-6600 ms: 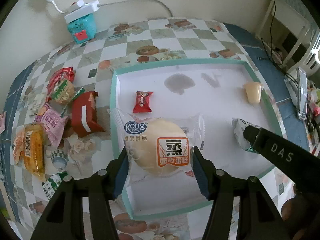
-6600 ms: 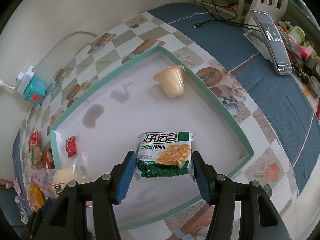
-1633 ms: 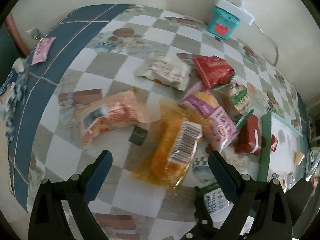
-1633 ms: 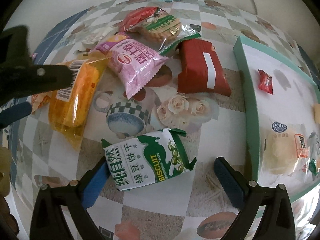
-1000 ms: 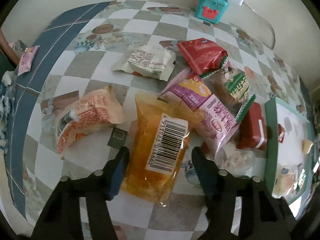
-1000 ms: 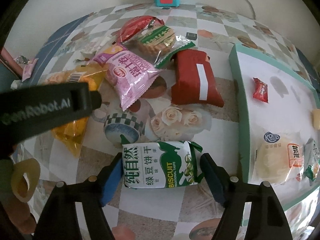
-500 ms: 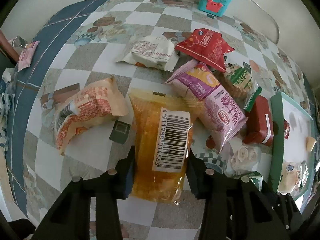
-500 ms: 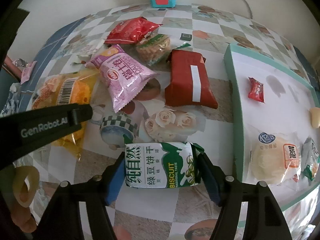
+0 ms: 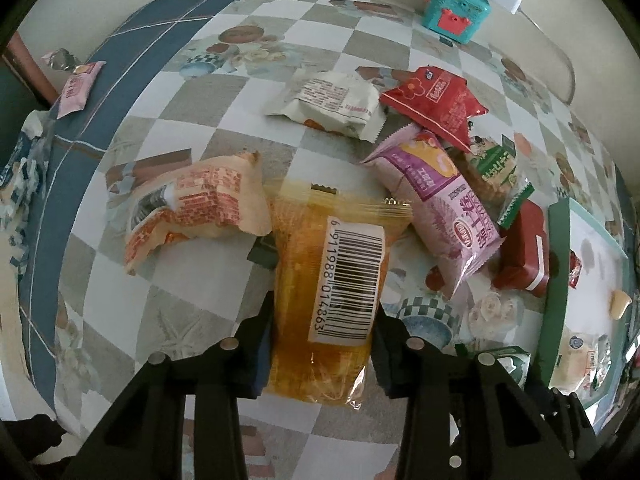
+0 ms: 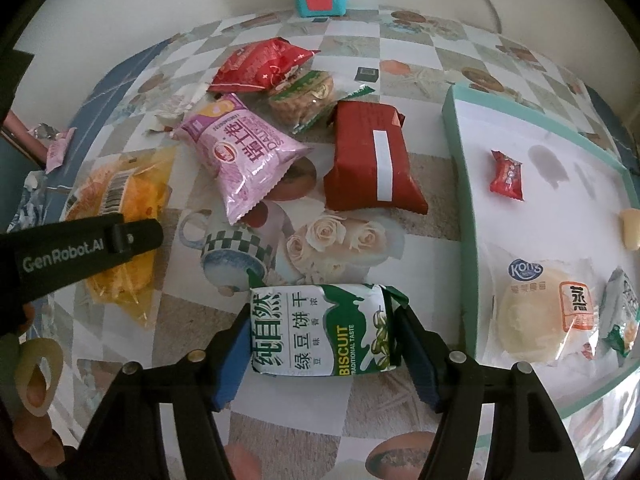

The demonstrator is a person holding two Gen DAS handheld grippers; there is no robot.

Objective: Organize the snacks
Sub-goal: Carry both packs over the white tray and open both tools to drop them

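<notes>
Right wrist view: the green-rimmed tray (image 10: 466,240) sits beside the snack pile on the table, several snacks already in it. Both grippers look mid-pickup. Left gripper (image 9: 322,344) has just clamped the orange packet (image 9: 332,280); right gripper (image 10: 322,354) squeezes the green biscuit pack (image 10: 320,330). Next move, I'd guess: lift both, carry to the tray.

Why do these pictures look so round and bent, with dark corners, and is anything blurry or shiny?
Both wrist views are fisheye: a black ring frames each, and the tray edge bows in the right view. In the left wrist view the yellow snack bag shows soft glare on its wrapper. In the right wrist view the biscuit pack reads sharp; light is dim and even, shadows faint.
</notes>
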